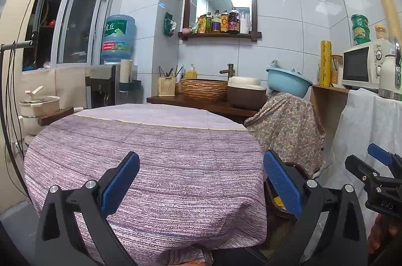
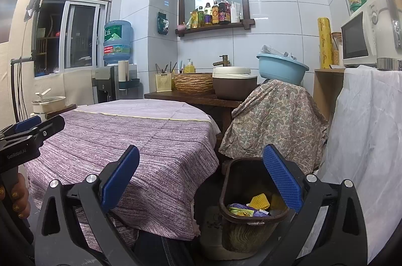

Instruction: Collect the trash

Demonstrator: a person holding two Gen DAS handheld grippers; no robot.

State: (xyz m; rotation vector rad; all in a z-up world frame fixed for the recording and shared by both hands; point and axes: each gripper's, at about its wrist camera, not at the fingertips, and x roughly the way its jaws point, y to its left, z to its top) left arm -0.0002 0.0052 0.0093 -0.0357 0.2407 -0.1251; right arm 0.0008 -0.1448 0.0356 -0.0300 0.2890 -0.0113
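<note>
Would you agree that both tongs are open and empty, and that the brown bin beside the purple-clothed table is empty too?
Not quite: the brown bin is not empty. The right wrist view shows wrappers and a yellow foam net inside it. The rest holds: left tongs and right tongs are open and empty, and the bin stands beside the table.

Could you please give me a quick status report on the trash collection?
Left gripper open, holding nothing; right gripper open, holding nothing. Wrappers lie in the bin beside the table. No trash visible on the tablecloth; nothing in the way.

The right claw's finger (image 2: 281, 180) hides part of the trash bin's (image 2: 233, 190) contents.
</note>
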